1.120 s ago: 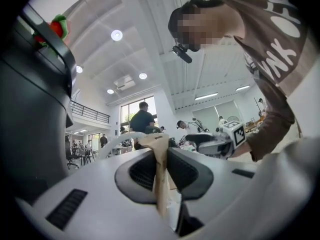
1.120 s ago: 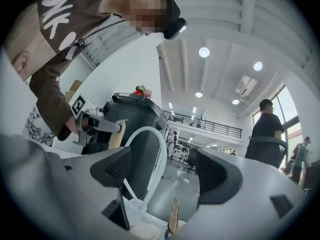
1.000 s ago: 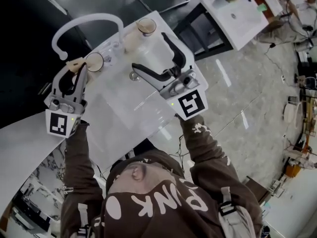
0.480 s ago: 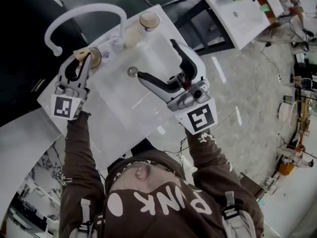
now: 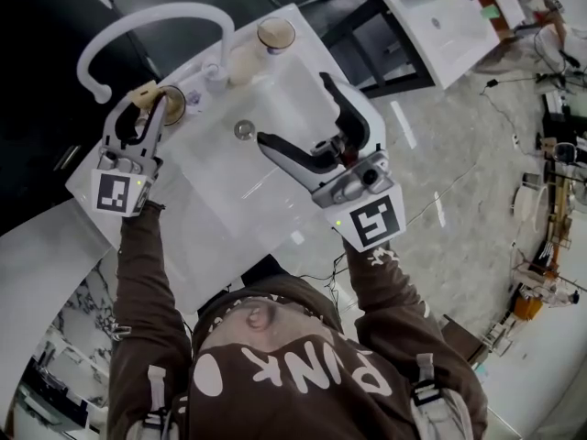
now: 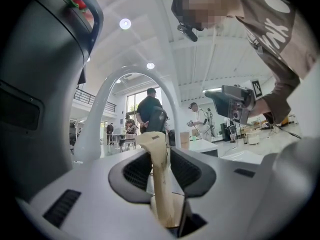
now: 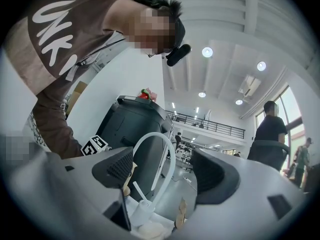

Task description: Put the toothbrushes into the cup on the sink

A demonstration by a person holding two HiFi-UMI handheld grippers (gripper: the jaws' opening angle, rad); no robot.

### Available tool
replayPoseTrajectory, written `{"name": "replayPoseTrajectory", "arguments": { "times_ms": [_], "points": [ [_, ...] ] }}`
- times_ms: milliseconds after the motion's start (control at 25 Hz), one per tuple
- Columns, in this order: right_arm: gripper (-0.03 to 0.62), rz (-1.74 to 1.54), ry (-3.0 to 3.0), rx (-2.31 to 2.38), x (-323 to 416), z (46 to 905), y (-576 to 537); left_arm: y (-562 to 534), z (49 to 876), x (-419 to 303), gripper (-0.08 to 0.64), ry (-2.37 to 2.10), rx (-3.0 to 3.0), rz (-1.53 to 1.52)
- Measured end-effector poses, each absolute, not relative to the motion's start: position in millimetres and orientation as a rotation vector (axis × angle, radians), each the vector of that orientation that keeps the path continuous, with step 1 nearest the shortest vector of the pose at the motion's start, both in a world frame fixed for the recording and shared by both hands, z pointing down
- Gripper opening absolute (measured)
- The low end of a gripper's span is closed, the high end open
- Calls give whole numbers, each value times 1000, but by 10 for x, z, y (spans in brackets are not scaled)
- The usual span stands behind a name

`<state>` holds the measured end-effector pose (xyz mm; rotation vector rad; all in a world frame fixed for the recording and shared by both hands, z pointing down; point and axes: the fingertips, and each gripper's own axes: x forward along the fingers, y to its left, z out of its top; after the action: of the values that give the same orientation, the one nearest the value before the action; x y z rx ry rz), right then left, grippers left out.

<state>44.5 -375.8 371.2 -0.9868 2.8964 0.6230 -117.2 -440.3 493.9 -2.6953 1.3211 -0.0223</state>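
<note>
A beige toothbrush [image 5: 144, 93] stands between the jaws of my left gripper [image 5: 149, 108], at the rim of a brown-rimmed cup [image 5: 172, 104] on the sink's back ledge. In the left gripper view the toothbrush [image 6: 159, 174] leans upright with its lower end down in the cup. The jaws are opening, and a thin gap shows on the toothbrush's right side. My right gripper [image 5: 293, 108] hovers over the white basin [image 5: 220, 186], wide open and empty. A second cup [image 5: 276, 33] stands farther right on the ledge.
A white arched faucet [image 5: 156, 21] rises behind the cups, and a drain [image 5: 243, 129] lies in the basin. A pale rounded container [image 5: 243, 62] sits beside the second cup. Another white sink unit [image 5: 440, 26] stands across the aisle. A dark machine [image 7: 135, 129] and people are in the background.
My left gripper has carried the toothbrush forward to the cup by the faucet. The right gripper has shifted a little right over the basin and stays open.
</note>
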Motion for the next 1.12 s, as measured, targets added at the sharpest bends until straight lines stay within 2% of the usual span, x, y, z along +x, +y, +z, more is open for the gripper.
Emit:
{"name": "replayPoseTrajectory", "arguments": {
  "times_ms": [160,320,640,1120],
  "points": [
    [364,616,2889,-978,384,3691,-3739,-4347,4816,-1189,206,1287,-2703,26],
    [364,615,2887,-963,308,3669,-3715,-4282,4727,-1173,264,1244,-2706,26],
    [364,639,2865,-950,189,3542,-3584,-3953,4444,-1171,275,1166,-2720,6],
    [365,683,2812,-992,-89,3289,-2761,-2778,3461,-1252,275,972,-2634,7]
  ]
}}
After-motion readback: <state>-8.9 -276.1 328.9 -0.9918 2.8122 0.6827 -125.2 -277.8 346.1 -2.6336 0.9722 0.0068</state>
